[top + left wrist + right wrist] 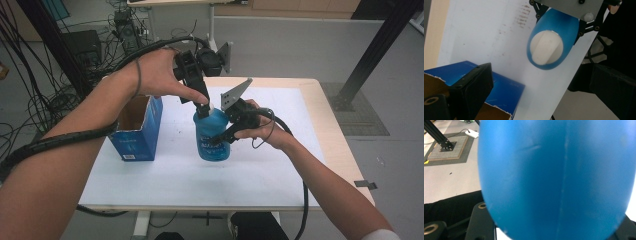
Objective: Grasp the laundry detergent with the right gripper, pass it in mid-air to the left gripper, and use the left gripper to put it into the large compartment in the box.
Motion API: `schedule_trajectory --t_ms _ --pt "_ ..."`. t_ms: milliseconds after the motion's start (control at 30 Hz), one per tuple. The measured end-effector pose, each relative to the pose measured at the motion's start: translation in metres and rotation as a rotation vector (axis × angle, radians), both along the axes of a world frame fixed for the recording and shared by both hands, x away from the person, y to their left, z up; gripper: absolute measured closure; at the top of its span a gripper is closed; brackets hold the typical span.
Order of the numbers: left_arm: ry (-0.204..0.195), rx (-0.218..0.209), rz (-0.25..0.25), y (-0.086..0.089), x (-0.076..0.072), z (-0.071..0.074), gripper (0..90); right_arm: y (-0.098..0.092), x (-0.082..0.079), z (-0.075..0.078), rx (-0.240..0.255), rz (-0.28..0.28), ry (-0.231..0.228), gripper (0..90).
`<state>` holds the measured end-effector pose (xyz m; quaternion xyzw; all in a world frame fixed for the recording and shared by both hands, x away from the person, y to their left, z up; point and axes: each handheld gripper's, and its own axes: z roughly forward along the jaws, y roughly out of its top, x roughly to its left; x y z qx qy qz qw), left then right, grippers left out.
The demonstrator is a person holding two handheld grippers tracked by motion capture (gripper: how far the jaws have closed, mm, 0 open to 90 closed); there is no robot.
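Both tongs are at the blue bottle [212,135], which stands upright on the white mat [165,170] near the middle of the table [325,115]. With my right gripper [227,132] I clamp the bottle's body from the side, jaws pressed against the blue plastic. I hold my left gripper [202,102] just above the white cap [546,47], jaws apart and pointing down at it. Left of the bottle, an open blue cardboard box [137,130] sits on the mat.
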<state>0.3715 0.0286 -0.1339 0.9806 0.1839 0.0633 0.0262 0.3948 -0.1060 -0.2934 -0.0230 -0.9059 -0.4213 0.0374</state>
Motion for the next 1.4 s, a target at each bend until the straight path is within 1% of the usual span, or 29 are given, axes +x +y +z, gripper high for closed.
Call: schedule_trajectory --t_ms 100,267,300,333,500,533,600,767,933,1100,1200,1233,1300,1400 --pt "0.018 0.006 -0.012 -0.002 0.0 -0.001 5.1 0.0 -0.001 0.001 0.0 0.008 -0.001 43.1" --pt "0.028 0.008 -0.024 -0.005 0.001 -0.004 4.9 -0.002 -0.002 0.003 0.012 0.02 -0.002 43.1" --pt "0.031 0.01 -0.023 -0.006 0.0 -0.005 4.9 -0.002 -0.002 0.004 0.014 0.02 -0.003 43.1" --pt "0.032 0.016 -0.031 -0.007 0.001 -0.005 5.0 -0.002 -0.003 0.005 0.016 0.022 -0.005 43.0" --pt "0.048 0.01 -0.042 -0.01 0.0 -0.009 4.7 -0.002 -0.005 0.007 0.022 0.031 -0.016 43.1" --pt "0.051 0.002 -0.038 -0.011 0.0 -0.011 4.7 -0.002 -0.005 0.008 0.024 0.033 -0.016 43.1" --pt "0.055 0.012 -0.045 -0.012 0.0 -0.013 4.8 -0.003 -0.006 0.009 0.03 0.037 -0.015 43.1" --pt "0.066 0.011 -0.053 -0.013 0.0 -0.017 4.7 -0.004 -0.006 0.01 0.032 0.039 -0.02 43.1" --pt "0.082 0.004 -0.057 -0.013 0.0 -0.021 4.7 -0.005 -0.006 0.011 0.035 0.035 -0.013 43.0" --pt "0.092 0.007 -0.068 -0.016 -0.001 -0.024 4.7 -0.006 -0.006 0.012 0.045 0.036 -0.014 43.1" --pt "0.098 0.017 -0.076 -0.02 -0.001 -0.027 4.7 -0.006 -0.006 0.012 0.046 0.038 -0.012 43.0" --pt "0.098 0.012 -0.077 -0.02 -0.001 -0.028 4.7 -0.006 -0.006 0.012 0.048 0.041 -0.019 43.0" --pt "0.105 0.02 -0.084 -0.022 -0.001 -0.03 4.7 -0.007 -0.007 0.013 0.05 0.039 -0.013 43.1" --pt "0.106 0.018 -0.088 -0.023 -0.001 -0.031 4.7 -0.007 -0.008 0.014 0.057 0.042 -0.005 43.0"
